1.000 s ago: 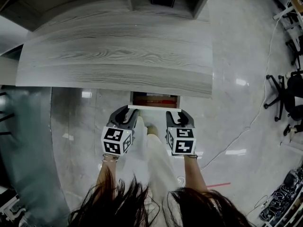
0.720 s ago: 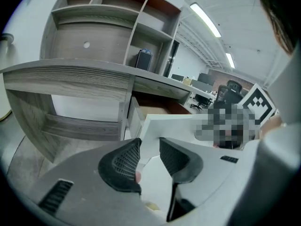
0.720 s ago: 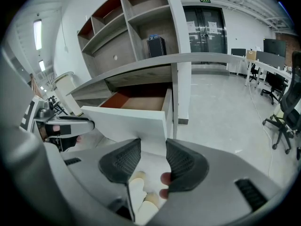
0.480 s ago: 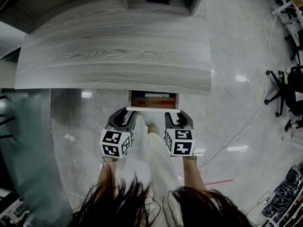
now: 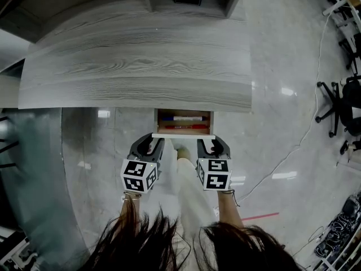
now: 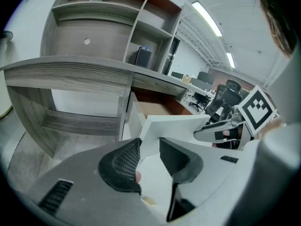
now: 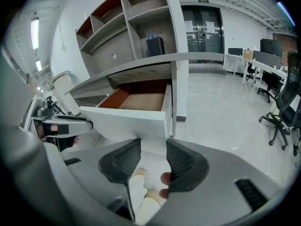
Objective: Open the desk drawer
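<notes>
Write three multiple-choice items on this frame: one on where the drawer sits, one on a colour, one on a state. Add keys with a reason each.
1. Where is the drawer?
A) under the near edge of the desk
B) on the desktop
C) on the floor by the office chair

2. What colour is the drawer front?
A) black
B) white
C) red

3. What state is the drawer in?
A) shut flush
B) partly open
C) taken out of the desk

Key:
1 A: the head view shows it sticking out below the desk edge nearest the person.
2 B: the panel is white in all three views.
3 B: its brown inside and two pens show past the desk edge.
</notes>
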`<state>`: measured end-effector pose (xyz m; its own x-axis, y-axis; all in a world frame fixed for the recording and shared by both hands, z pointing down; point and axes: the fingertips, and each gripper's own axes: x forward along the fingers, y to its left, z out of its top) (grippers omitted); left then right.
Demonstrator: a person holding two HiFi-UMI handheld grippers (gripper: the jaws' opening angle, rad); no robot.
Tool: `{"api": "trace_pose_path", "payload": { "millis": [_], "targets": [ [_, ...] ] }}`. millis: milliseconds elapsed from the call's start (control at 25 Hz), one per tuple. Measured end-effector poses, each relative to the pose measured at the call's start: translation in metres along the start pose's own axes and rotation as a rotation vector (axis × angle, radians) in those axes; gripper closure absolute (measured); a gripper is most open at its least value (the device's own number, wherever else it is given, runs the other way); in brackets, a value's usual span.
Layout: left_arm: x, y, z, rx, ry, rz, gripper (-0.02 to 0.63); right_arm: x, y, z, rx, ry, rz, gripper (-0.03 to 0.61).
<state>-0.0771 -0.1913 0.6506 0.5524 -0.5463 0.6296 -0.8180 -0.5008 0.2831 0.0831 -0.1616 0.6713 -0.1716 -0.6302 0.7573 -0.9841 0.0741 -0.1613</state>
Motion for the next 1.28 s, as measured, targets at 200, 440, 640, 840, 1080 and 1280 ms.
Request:
{"api": "trace_pose_path", "payload": {
  "millis": [200,440,640,840,1080,1280],
  "targets": [
    [-0.002,-0.003,-0.007,-0.017,0.007,-0.004,0.485,-0.002,0.0,-0.006,-0.002,0.011,-0.003,0.417],
    [-0.005,-0.006,-0.015,-0.022,0.02,-0.005,0.485,-0.004,-0.001,-0.014,-0.002,0.024,-0.004,0.417],
    [-0.004,-0.006,-0.021,-0.019,0.032,-0.007,0.485,-0.002,0.0,-0.02,-0.005,0.036,-0.007,0.417],
    [-0.001,-0.005,-0.026,-0.013,0.046,-0.008,0.485,0.002,-0.001,-0.024,-0.013,0.058,-0.008,0.417],
    [0.002,-0.004,-0.031,-0.01,0.062,-0.009,0.485,0.005,-0.002,-0.029,-0.015,0.08,-0.007,0.417],
    [0.006,-0.002,-0.038,-0.004,0.082,-0.008,0.485,0.011,-0.003,-0.034,-0.02,0.103,-0.004,0.417]
  ]
}}
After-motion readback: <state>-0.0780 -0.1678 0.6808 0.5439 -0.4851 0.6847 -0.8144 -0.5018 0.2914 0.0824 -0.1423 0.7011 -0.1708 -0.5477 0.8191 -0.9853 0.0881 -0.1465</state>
